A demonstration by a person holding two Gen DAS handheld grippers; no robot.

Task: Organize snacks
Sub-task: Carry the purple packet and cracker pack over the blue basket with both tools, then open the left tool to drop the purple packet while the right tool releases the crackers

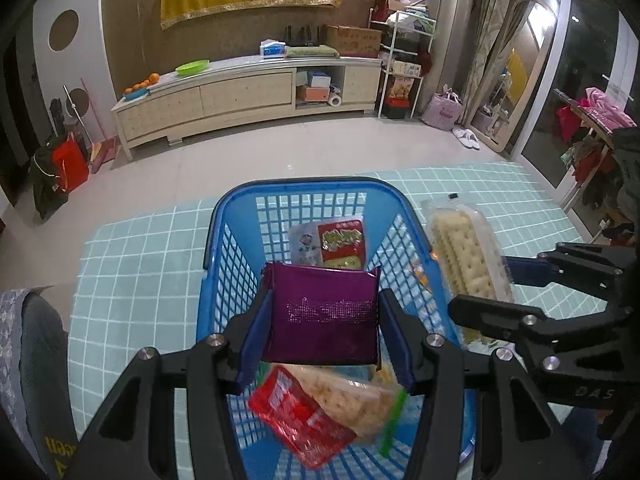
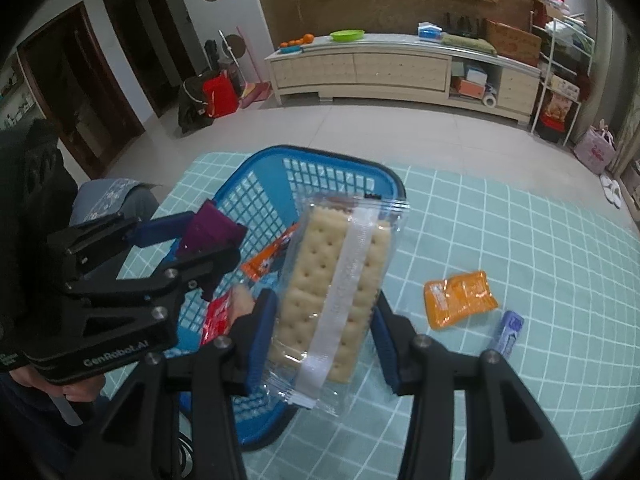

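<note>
Left wrist view: close above the blue basket (image 1: pixel 304 200), looking down and forward into it, toward the long cabinet (image 1: pixel 248 92) beyond. Right wrist view: close, from the basket's (image 2: pixel 320 160) right side, angled down across its rim toward the same cabinet (image 2: pixel 400 68). Both 2 views share basket, checked cloth (image 1: pixel 140 248) (image 2: pixel 500 220), cabinet.

The left gripper (image 1: pixel 325 320) filled the lower centre of its own view, its blue-padded fingers (image 1: pixel 252 344) pressed against something between them. The right gripper (image 2: pixel 326 336) sat low in its frame, likewise clamped. A hand (image 2: pixel 76 390) showed at the lower left, grasping the left handle.
</note>
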